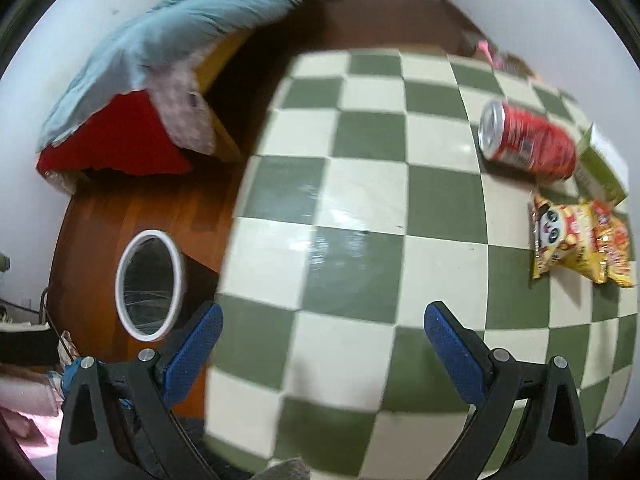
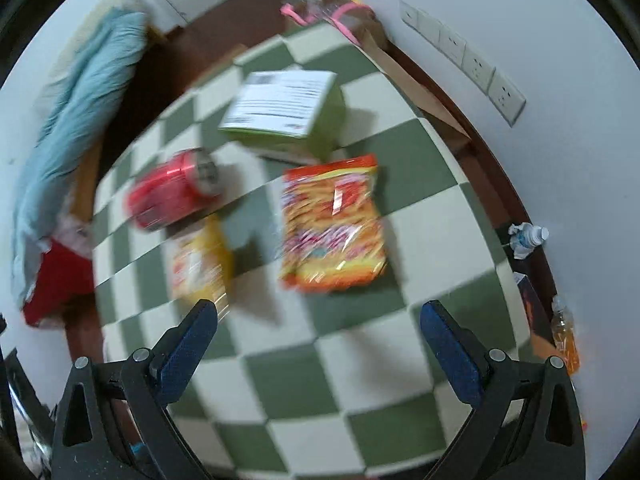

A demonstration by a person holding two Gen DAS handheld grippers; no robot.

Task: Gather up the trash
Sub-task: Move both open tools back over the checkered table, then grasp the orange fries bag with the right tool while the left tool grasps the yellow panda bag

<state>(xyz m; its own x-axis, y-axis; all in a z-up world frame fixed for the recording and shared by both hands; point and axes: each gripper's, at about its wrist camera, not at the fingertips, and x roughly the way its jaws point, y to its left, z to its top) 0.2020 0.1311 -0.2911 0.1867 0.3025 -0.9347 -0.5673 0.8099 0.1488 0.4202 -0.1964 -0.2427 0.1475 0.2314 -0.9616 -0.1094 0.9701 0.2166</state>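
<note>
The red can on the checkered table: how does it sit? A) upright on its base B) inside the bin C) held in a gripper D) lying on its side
D: the red can lies on its side on the checkered table, with both grippers open and empty.

Glossy checked table (image 1: 360,208); shiny metal can (image 1: 528,142); crinkly glossy plastic snack bag (image 2: 334,222); matt cardboard box (image 2: 286,110).

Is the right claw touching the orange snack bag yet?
Apart. The right wrist view shows the open right claw short of the orange snack bag, with bare checkered cloth between its fingertips.
</note>
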